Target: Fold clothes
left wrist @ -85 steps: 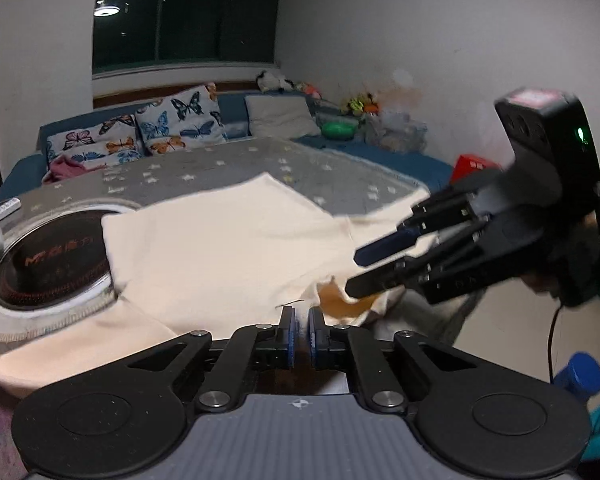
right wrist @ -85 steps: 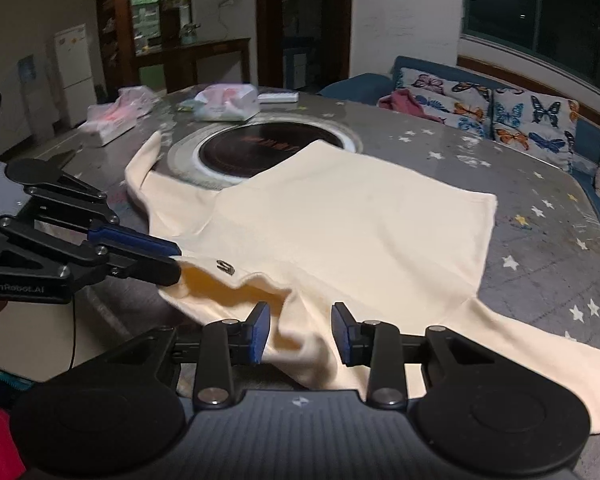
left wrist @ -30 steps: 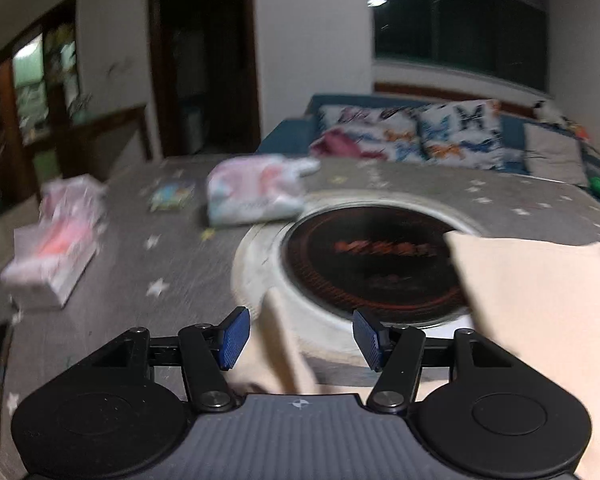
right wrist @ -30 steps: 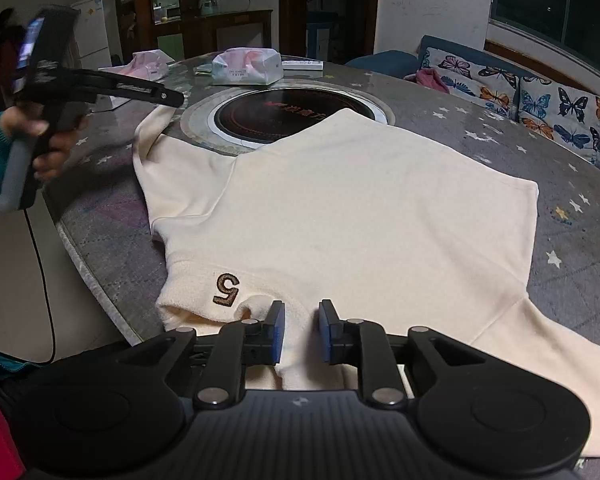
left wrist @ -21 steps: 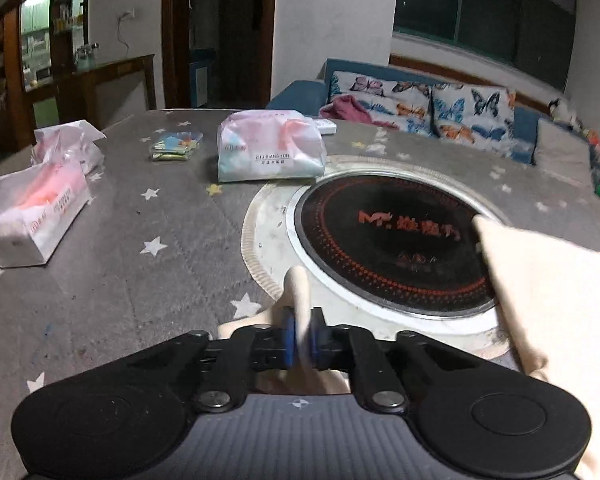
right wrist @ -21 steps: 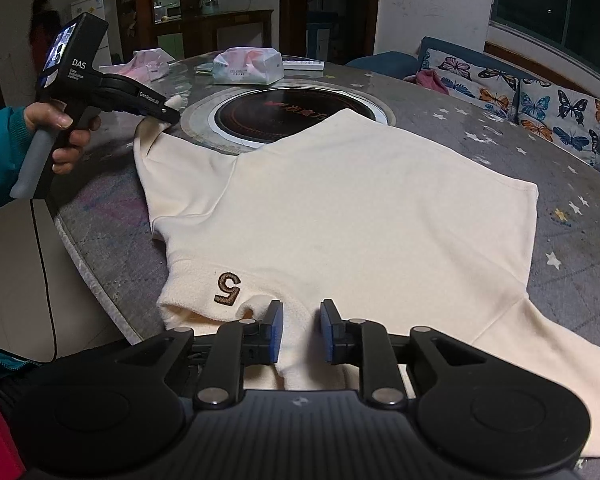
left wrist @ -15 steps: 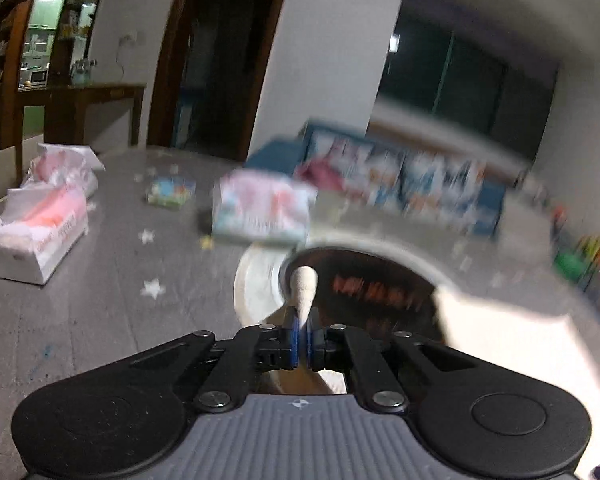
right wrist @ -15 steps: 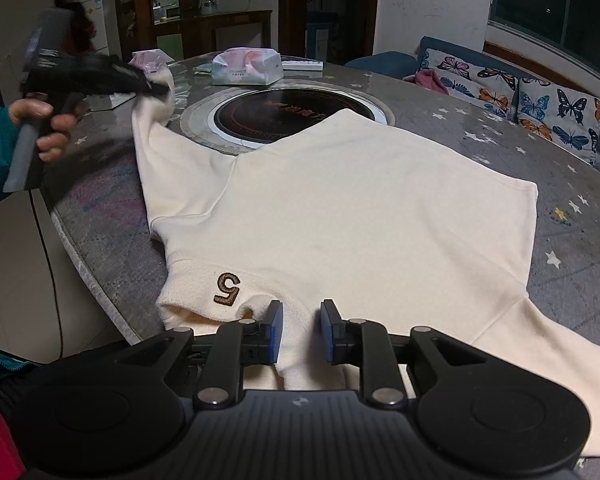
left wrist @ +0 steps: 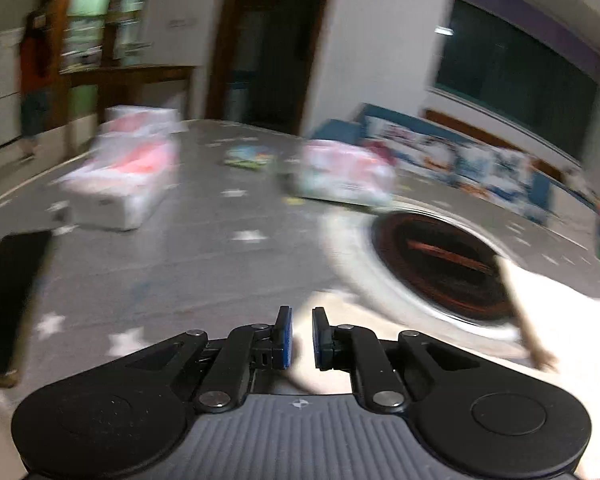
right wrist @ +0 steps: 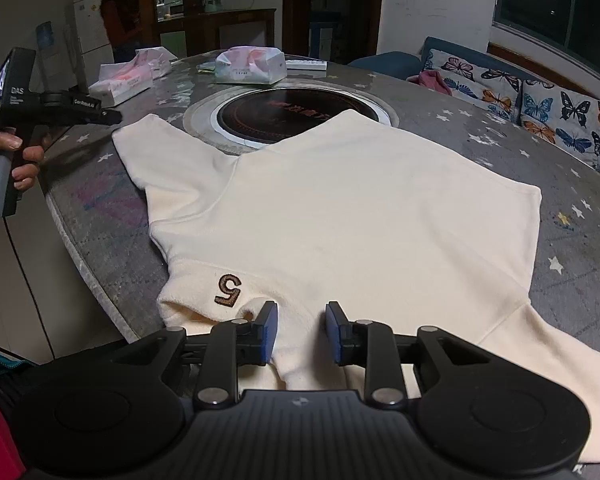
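A cream sweatshirt (right wrist: 360,208) lies spread flat on the round grey table, with a brown "5" (right wrist: 228,290) near its collar. My right gripper (right wrist: 298,330) is open, its jaws either side of the collar cloth at the near edge. My left gripper (left wrist: 298,336) is open a little, just off the end of the left sleeve (left wrist: 332,300); the view is blurred. From the right wrist view the left gripper (right wrist: 112,118) hovers beside the sleeve end (right wrist: 140,136), not touching it.
A round black cooktop (right wrist: 296,110) is set in the table's (right wrist: 100,208) middle, partly under the shirt. Tissue packs (right wrist: 250,64) (right wrist: 128,76) lie at the far side. A dark phone (left wrist: 8,292) lies near the left edge. A sofa with butterfly cushions (right wrist: 540,100) stands behind.
My left gripper let go of the sleeve end, which now lies flat on the table, and drew back left. My right gripper has opened a little wider at the collar.
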Tool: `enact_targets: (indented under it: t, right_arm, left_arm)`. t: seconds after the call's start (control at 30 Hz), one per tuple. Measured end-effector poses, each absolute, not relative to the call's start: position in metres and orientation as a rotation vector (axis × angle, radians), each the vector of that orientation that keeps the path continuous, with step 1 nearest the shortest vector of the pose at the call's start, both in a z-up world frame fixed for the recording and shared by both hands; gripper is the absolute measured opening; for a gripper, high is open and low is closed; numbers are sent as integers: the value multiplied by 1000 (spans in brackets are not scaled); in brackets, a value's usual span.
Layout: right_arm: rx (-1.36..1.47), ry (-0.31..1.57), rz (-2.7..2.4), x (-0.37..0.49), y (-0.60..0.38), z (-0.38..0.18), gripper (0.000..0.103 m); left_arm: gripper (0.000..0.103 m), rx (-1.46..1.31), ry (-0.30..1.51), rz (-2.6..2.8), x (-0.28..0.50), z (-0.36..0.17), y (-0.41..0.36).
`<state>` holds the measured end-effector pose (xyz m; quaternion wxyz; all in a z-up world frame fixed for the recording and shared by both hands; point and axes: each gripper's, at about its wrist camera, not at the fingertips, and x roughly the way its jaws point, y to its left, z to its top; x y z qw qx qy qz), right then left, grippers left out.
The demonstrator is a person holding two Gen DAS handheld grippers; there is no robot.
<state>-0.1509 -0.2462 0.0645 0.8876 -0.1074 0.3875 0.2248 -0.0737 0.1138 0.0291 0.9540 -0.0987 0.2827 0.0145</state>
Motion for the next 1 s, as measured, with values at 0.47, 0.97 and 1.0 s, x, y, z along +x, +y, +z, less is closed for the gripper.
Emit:
enact_targets:
  t: [0.47, 0.97, 1.0]
  right_arm:
    - [-220, 785, 476, -159, -250, 68, 27]
    - [-164, 757, 451, -164, -260, 72, 27]
    - [-157, 750, 447, -165, -262, 73, 27]
  left_arm:
    - [12, -148, 628, -204, -60, 31, 45]
    - [11, -203, 710, -452, -37, 11, -41]
    - [11, -207, 718, -447, -37, 8, -38]
